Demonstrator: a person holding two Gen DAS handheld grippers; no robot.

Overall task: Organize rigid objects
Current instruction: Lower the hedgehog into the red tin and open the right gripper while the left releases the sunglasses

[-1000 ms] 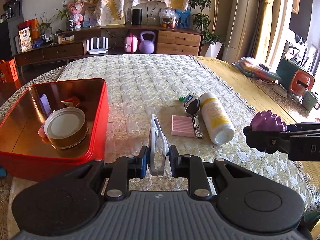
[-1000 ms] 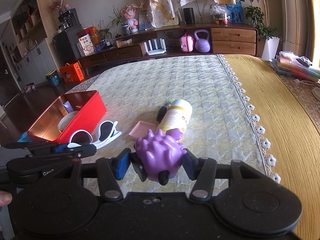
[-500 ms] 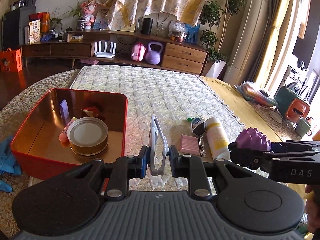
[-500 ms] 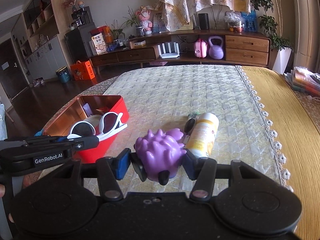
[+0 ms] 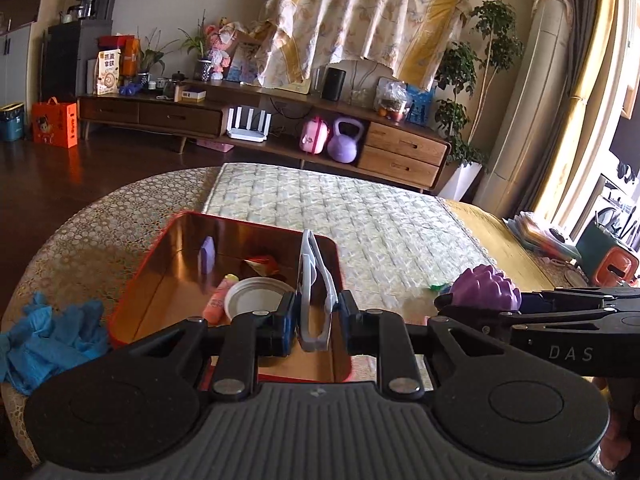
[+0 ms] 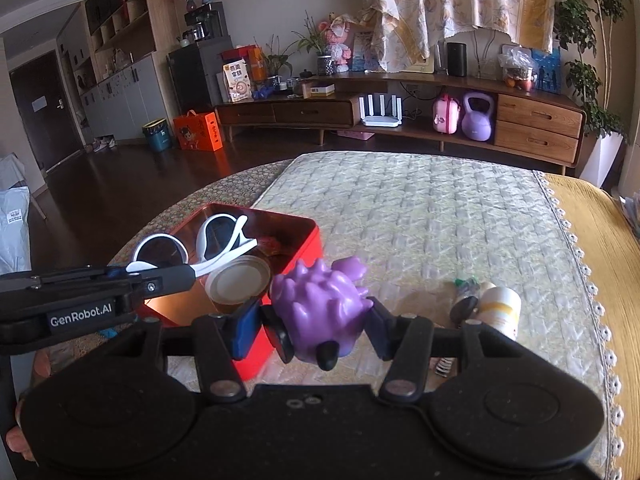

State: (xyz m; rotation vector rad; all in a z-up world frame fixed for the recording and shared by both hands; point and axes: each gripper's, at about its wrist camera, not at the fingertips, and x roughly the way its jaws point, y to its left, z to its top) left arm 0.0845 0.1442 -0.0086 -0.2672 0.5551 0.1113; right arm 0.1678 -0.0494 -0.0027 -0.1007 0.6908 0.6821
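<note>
My left gripper [image 5: 316, 322] is shut on folded white sunglasses [image 5: 314, 280], held above the right half of the red tin box [image 5: 160, 248]. The right wrist view shows the same sunglasses [image 6: 200, 240] over the red tin box [image 6: 308, 240]. My right gripper [image 6: 316, 328] is shut on a purple spiky toy [image 6: 320, 300], just right of the box's near corner; the toy [image 5: 486, 286] also shows in the left wrist view. Inside the box lie a round tin with a white lid [image 5: 256, 300], a pink tube [image 5: 218, 298] and small packets.
On the quilted mat [image 6: 420, 208] to the right lie a white and yellow bottle [image 6: 500, 308], a dark spoon [image 6: 464, 308] and nail clippers. A blue glove [image 5: 48, 336] lies left of the box. A person's fingers [image 6: 16, 440] grip the tools. A sideboard stands behind.
Both grippers have moved left and risen toward the red box, carrying the sunglasses and the purple toy. The sunglasses now hang over the box instead of the mat.
</note>
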